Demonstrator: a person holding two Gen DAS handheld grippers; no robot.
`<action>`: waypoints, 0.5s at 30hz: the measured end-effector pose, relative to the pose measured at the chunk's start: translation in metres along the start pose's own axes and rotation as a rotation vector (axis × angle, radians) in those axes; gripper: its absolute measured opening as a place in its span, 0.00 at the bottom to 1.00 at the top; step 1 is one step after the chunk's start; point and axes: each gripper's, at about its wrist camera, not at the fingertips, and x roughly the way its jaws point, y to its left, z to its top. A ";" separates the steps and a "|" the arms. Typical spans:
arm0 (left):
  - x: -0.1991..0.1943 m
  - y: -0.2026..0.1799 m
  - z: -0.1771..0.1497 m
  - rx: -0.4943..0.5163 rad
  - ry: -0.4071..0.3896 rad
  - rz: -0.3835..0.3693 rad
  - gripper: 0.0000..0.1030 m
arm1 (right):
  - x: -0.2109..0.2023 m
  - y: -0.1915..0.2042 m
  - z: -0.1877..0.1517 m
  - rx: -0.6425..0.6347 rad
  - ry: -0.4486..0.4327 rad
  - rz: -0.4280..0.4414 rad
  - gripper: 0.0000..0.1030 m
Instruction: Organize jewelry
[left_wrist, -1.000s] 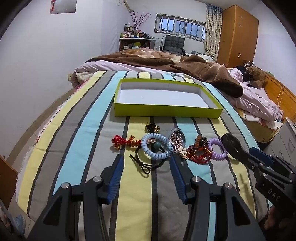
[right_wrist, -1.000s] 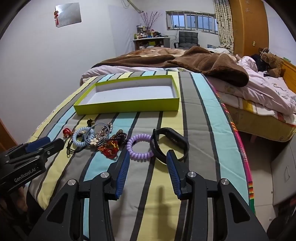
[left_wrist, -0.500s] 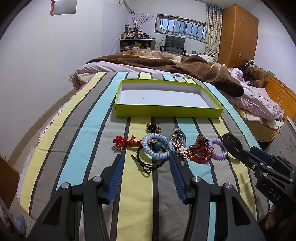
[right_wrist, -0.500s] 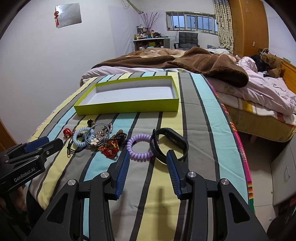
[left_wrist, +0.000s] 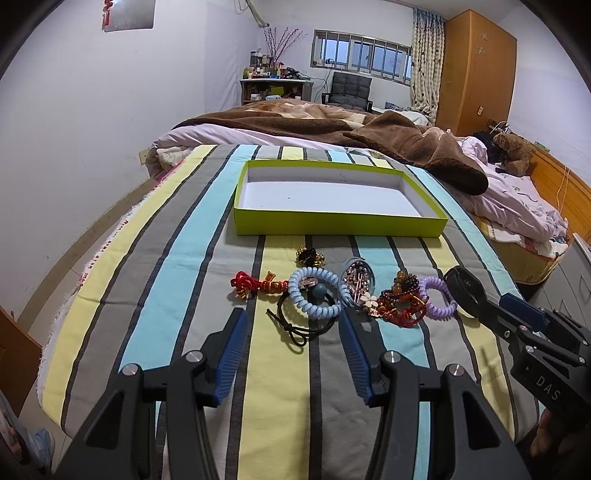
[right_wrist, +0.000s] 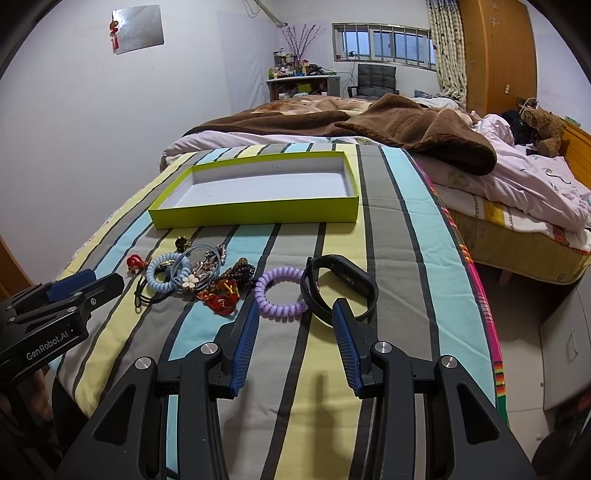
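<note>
A pile of jewelry lies on the striped cloth: a red knotted charm (left_wrist: 255, 286), a blue coil hair tie (left_wrist: 314, 293), a black elastic (left_wrist: 295, 325), a flower clip (left_wrist: 358, 286), brown and red beads (left_wrist: 400, 299), a purple coil tie (left_wrist: 437, 297) (right_wrist: 280, 291) and a black wristband (right_wrist: 338, 286) (left_wrist: 463, 290). An empty lime-green tray (left_wrist: 332, 221) (right_wrist: 258, 214) sits beyond them. My left gripper (left_wrist: 293, 326) is open, just short of the blue tie. My right gripper (right_wrist: 293, 319) is open, just short of the purple tie and wristband.
The striped cloth (left_wrist: 166, 258) covers a table whose edges fall away left and right. A bed with a brown blanket (left_wrist: 388, 136) and a teddy bear (left_wrist: 511, 151) lies behind and to the right. A white wall (left_wrist: 92, 129) is on the left.
Both grippers have barely moved; the left view has drifted slightly back. Both stay open and nothing has been picked up.
</note>
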 end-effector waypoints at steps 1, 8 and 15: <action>0.001 0.000 0.000 -0.002 0.001 -0.003 0.52 | 0.000 0.000 0.000 -0.001 0.000 0.000 0.41; 0.001 0.001 0.000 -0.003 0.001 -0.001 0.52 | -0.001 0.001 -0.001 -0.004 0.003 0.000 0.41; -0.002 0.001 -0.001 0.000 -0.003 -0.003 0.52 | 0.000 0.005 0.000 -0.010 0.003 -0.002 0.41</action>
